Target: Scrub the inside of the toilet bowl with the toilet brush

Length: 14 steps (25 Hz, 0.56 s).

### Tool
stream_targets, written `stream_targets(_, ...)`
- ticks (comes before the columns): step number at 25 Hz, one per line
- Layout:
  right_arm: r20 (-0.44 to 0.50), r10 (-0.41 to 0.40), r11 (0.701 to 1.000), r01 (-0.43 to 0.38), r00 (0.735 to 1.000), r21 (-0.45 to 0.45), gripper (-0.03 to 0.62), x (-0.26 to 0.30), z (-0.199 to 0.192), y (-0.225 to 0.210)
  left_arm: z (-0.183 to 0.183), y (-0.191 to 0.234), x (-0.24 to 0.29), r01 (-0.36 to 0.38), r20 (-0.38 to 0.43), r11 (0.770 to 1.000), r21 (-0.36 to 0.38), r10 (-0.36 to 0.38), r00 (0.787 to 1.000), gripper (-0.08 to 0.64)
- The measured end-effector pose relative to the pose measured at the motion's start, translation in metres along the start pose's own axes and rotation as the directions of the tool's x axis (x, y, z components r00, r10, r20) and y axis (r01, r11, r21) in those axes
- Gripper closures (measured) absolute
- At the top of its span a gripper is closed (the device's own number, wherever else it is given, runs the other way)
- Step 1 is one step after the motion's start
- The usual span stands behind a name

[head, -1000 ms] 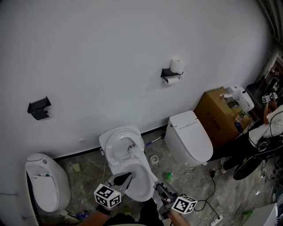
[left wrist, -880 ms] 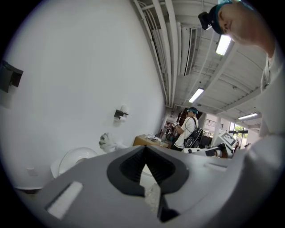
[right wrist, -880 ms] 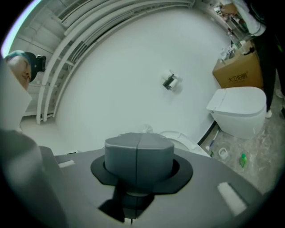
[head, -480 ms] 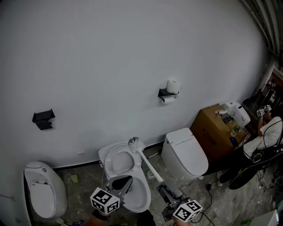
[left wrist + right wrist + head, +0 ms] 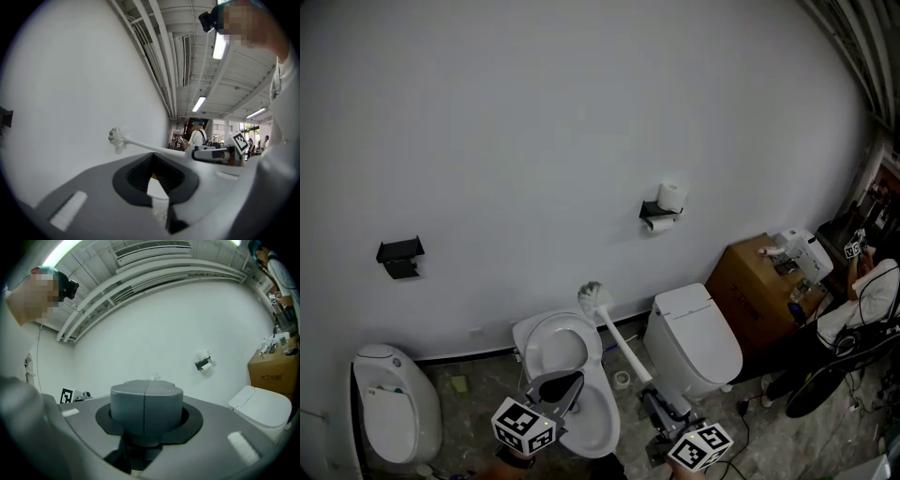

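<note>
A white toilet bowl (image 5: 602, 427) with its lid (image 5: 551, 344) raised stands at the bottom middle of the head view. My right gripper (image 5: 656, 405) is shut on the handle of the white toilet brush (image 5: 622, 344). Its bristle head (image 5: 592, 298) is up in the air against the white wall, above and right of the lid. The left gripper view shows the brush (image 5: 117, 137) reaching left from the right gripper (image 5: 212, 153). My left gripper (image 5: 560, 386) hangs open over the bowl's near rim, holding nothing. In the right gripper view the jaws (image 5: 146, 399) meet, with the bristles (image 5: 153, 376) just showing above them.
A closed white toilet (image 5: 695, 343) stands right of the bowl, another white toilet (image 5: 390, 405) at the left. A tape roll (image 5: 622, 380) lies on the floor between. On the wall are a paper holder (image 5: 664, 208) and a black bracket (image 5: 398, 255). A cardboard box (image 5: 762, 281) and a person (image 5: 862, 298) are far right.
The brush head has risen from the raised lid, just above the bowl, into the air in front of the wall. The head view has tilted upward. The left gripper stays over the bowl.
</note>
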State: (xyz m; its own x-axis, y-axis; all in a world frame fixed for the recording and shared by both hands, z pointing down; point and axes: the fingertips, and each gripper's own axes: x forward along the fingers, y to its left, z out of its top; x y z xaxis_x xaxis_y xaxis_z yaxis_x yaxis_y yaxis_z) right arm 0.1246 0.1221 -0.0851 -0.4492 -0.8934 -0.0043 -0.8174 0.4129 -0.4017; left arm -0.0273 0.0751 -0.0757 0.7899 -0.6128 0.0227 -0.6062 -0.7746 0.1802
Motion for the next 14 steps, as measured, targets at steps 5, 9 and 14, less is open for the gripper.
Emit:
stream_targets(5, -0.002, 0.016, 1.0, -0.016, 1.0, -0.001, 0.428, 0.0037, -0.0035, 0.0024, 0.0022, 0.0033, -0.0021, -0.008, 0.005, 1.0, 0.002, 0.008, 1.0, 0.555)
stream_targets(9, -0.007, 0.015, 1.0, -0.015, 1.0, -0.01, 0.428, 0.0043, -0.0013, 0.0067, 0.0035, 0.0017, -0.004, -0.008, 0.007, 1.0, 0.004, 0.008, 1.0, 0.555)
stream_targets(14, -0.005, 0.017, 1.0, -0.017, 1.0, -0.013, 0.428, 0.0066, -0.0015, 0.0094, 0.0027, 0.0036, -0.0049, -0.005, 0.006, 1.0, 0.009, 0.005, 1.0, 0.555)
